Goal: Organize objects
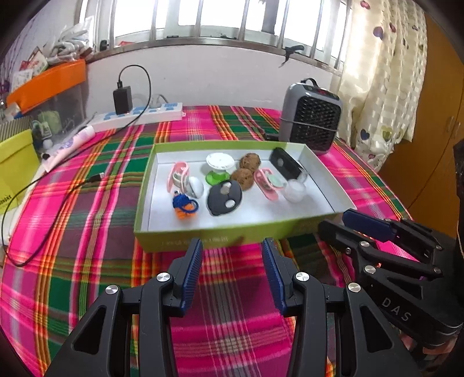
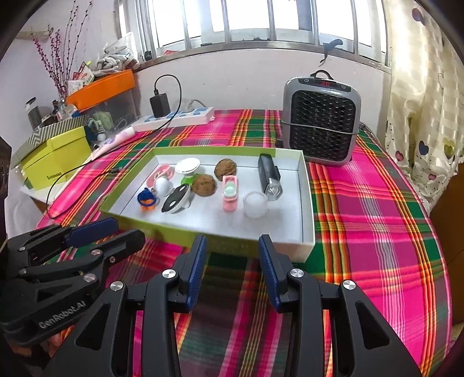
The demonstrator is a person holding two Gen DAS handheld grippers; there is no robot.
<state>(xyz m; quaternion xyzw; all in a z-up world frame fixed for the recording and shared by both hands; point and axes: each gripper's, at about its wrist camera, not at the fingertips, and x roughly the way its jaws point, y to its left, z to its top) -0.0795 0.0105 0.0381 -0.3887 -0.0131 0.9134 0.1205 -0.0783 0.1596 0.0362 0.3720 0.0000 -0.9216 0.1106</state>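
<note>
The left gripper (image 1: 232,246) hangs with its jaws partly open and empty above the pink-and-green plaid tabletop (image 1: 87,232). The right gripper (image 2: 232,243) is beside it, jaws likewise partly open and holding nothing. Just ahead of both lies the shallow lime-green cardboard box with white inside (image 1: 185,237), its near wall close to the fingertips. In it sit two brown walnuts (image 1: 250,161), a black oval disc (image 1: 224,197), a frosted round jar (image 1: 294,190), and a black flashlight (image 2: 268,177). Behind the box stands a grey fan heater (image 2: 322,119).

A home bedroom: plaid-covered bed (image 2: 362,203), heart-print curtain (image 2: 420,116) (barred window (image 2: 261,17) behind).
</note>
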